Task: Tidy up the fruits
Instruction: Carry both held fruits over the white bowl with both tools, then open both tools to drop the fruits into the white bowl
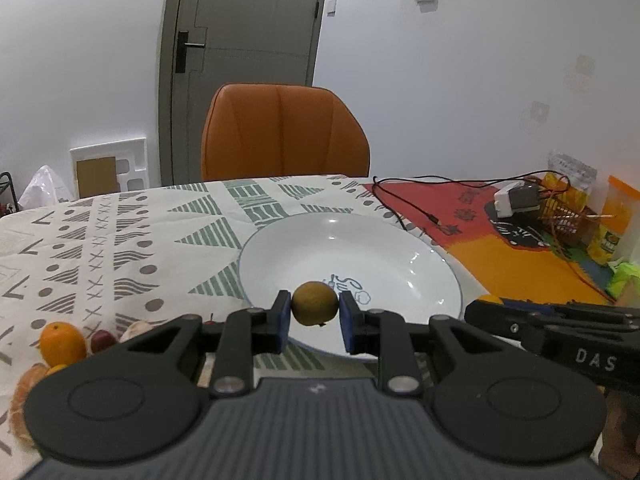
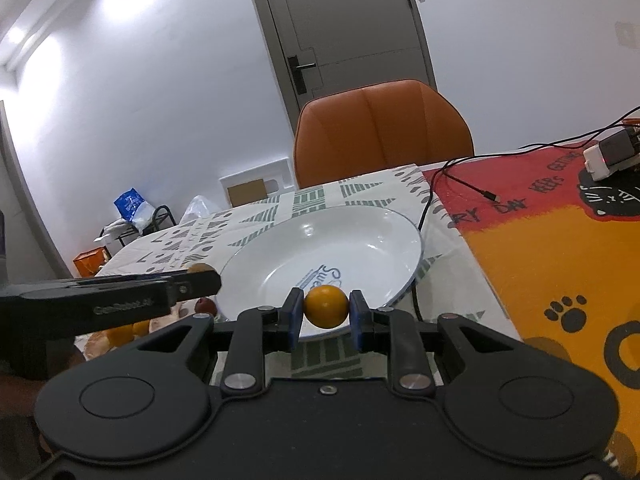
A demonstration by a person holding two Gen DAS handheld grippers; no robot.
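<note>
My left gripper (image 1: 315, 312) is shut on a small brownish-yellow round fruit (image 1: 315, 303), held over the near rim of a white plate (image 1: 420, 256). My right gripper (image 2: 326, 314) is shut on a small bright orange fruit (image 2: 326, 306), also over the near edge of the same plate (image 2: 384, 240). The plate holds no fruit. In the right wrist view the left gripper (image 2: 202, 274) comes in from the left at the plate's rim. The right gripper's body (image 1: 560, 328) shows at the right of the left wrist view.
An orange (image 1: 62, 342), a dark red fruit (image 1: 102, 340) and other fruit lie on the patterned tablecloth (image 1: 120, 240) at the left. A black cable (image 1: 404, 204) and a charger (image 1: 516, 198) lie on the red-orange mat (image 1: 500, 264). An orange chair (image 1: 284, 136) stands behind the table.
</note>
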